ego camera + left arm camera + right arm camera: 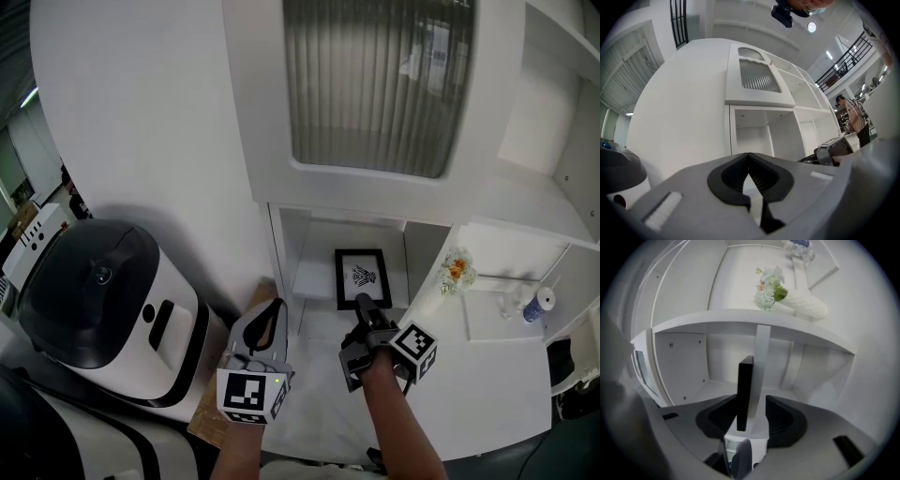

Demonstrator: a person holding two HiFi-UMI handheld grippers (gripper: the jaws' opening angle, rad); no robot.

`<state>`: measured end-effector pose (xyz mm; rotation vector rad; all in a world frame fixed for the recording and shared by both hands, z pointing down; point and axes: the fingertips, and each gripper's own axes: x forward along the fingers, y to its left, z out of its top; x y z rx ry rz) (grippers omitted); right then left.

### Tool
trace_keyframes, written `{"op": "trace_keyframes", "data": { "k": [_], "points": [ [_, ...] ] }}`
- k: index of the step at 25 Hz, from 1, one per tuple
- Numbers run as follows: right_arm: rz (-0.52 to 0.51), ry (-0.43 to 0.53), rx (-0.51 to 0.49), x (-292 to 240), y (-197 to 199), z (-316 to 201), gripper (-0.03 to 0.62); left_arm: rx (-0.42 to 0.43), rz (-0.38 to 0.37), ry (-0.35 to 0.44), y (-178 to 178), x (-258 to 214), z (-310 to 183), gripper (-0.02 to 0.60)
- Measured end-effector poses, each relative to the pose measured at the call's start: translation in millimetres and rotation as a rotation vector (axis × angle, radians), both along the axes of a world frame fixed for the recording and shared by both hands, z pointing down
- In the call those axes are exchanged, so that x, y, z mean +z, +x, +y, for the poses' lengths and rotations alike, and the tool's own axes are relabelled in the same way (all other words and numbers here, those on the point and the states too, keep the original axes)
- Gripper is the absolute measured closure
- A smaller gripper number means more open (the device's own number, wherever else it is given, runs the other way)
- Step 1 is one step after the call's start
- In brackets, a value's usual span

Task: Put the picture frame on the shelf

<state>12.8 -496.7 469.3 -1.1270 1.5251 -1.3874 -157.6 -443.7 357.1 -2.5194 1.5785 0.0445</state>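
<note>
- OK, step in hand: release. The picture frame [363, 277] stands upright inside the lower open compartment of the white shelf [314, 267], print facing out, set towards the back.
- Can't tell if it leans on the back wall or stands on its own prop.
- Right gripper [361, 307] is level and reaches into the compartment mouth. In the right gripper view its fingers [785, 420] are spread, with the frame edge-on between them.
- There's a clear gap on one side of the frame. The other finger sits just beside the frame's face, not clamping as far as I can see.
- Left gripper [265, 325] hangs off to the side in front of the shelf post. Its fingers [731, 176] are closed tip to tip on nothing and play no part here.
- Progress looks nearly done: the frame is on the shelf and only the retreat is left.
- Next move calls for pulling the right gripper straight back along its own line, fingers kept wide.
- Any sideways drift or roll and the near finger would likely clip the frame and tip it.
- Flower vase [457, 270] on the desk beside the shelf is well apart, no issue.
</note>
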Motion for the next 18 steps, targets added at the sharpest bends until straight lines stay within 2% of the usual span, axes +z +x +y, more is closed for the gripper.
{"op": "trace_keyframes", "data": {
  "k": [7, 18],
  "points": [
    [0.060, -0.019, -0.006, 0.2, 4.3, -17.9, 0.421, -0.004, 0.001, -0.003, -0.4, 0.3, -3.6, 0.572],
    [0.097, -0.044, 0.013, 1.2, 5.4, -33.7, 0.410, -0.005, 0.004, -0.003, -2.5, -0.5, -7.0, 0.572]
  ]
}}
